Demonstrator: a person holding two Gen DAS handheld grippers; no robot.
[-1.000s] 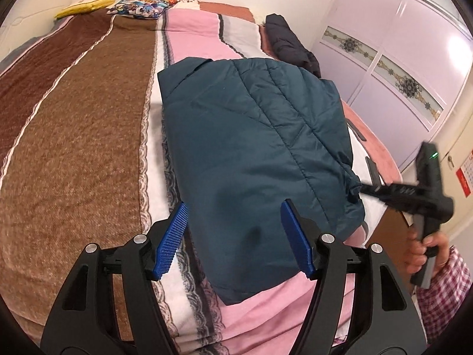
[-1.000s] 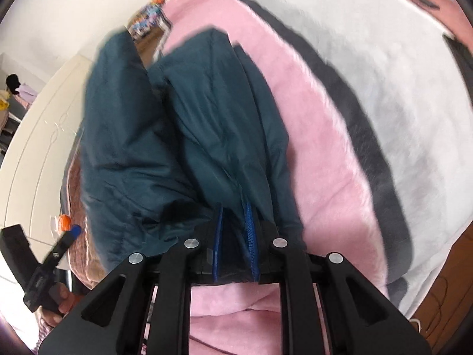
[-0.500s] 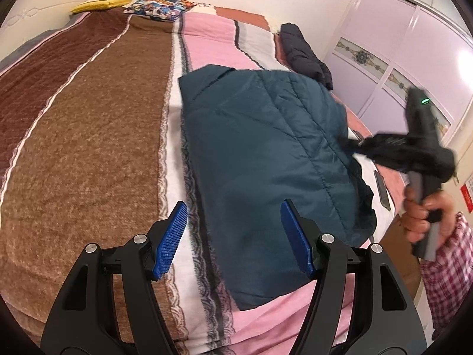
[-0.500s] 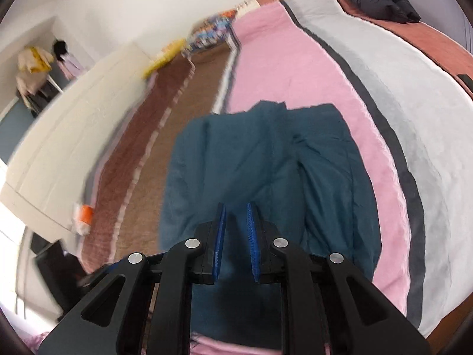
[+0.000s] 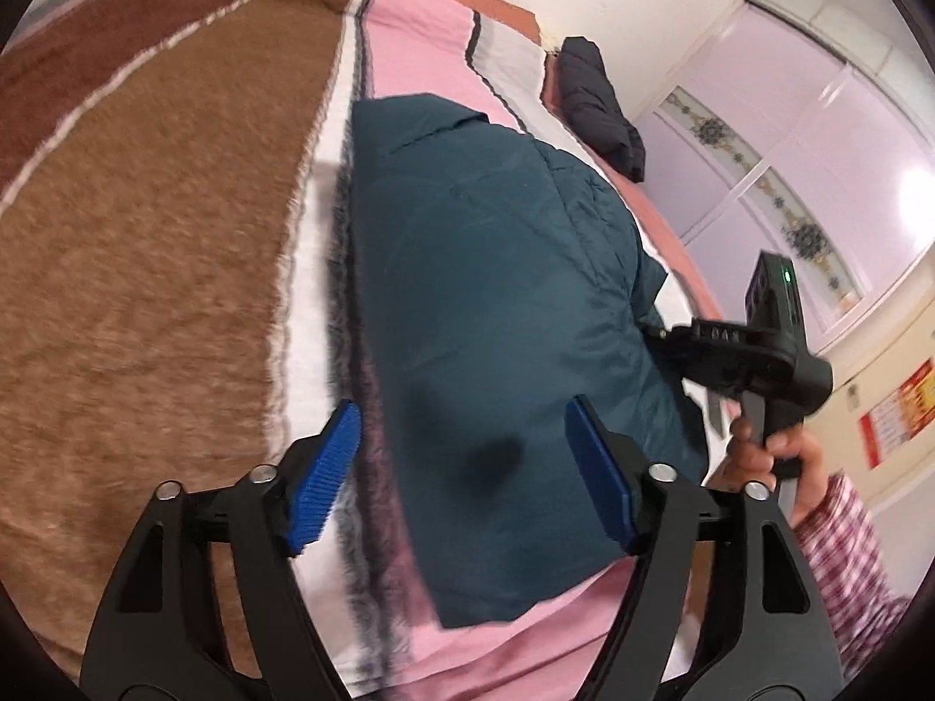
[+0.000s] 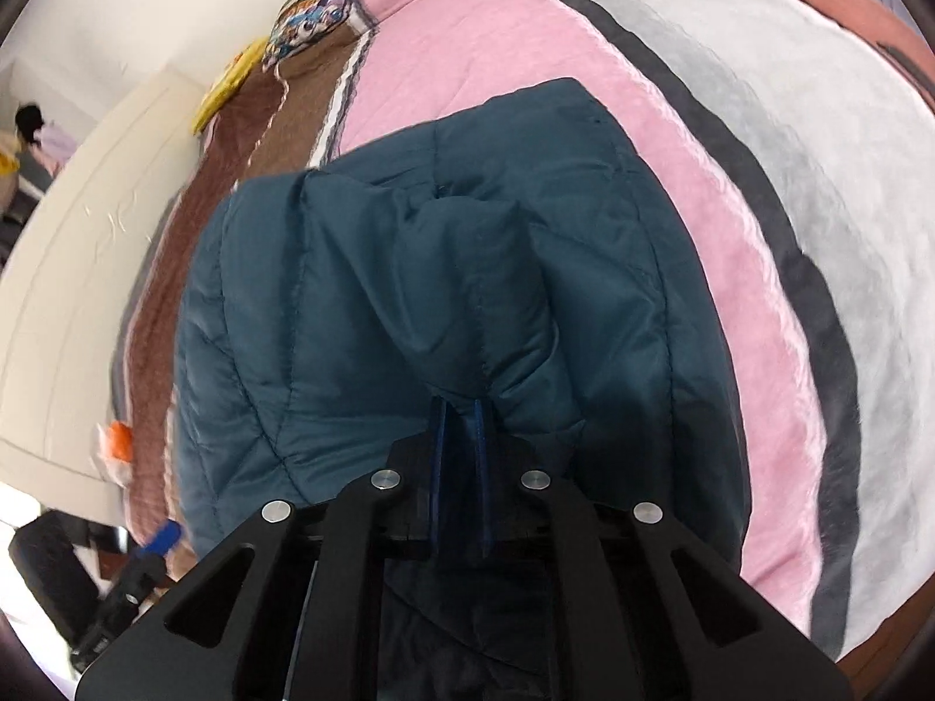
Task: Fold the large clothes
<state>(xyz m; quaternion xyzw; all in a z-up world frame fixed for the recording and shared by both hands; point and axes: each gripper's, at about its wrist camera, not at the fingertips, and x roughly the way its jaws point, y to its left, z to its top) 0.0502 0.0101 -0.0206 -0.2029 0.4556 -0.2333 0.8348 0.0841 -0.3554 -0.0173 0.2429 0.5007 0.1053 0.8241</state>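
A dark teal quilted jacket point(image 5: 497, 304) lies folded on the striped bed; it also fills the right wrist view point(image 6: 409, 292). My left gripper point(image 5: 461, 467) is open and empty, hovering over the jacket's near left edge. My right gripper point(image 6: 461, 409) is shut on a fold of the jacket's right side and lifts it into a ridge. In the left wrist view the right gripper point(image 5: 672, 336) shows at the jacket's right edge, held by a hand.
The bed has a brown blanket point(image 5: 146, 233) on the left and a pink, grey and white cover point(image 6: 730, 175) on the right. A black garment point(image 5: 602, 99) lies at the far end. Pillows point(image 6: 310, 11) sit at the head. A lilac wardrobe point(image 5: 789, 146) stands right.
My right gripper had risen over the jacket half a second ago and is now low again, shut on a fold at its right side. The left gripper shifted slightly closer.
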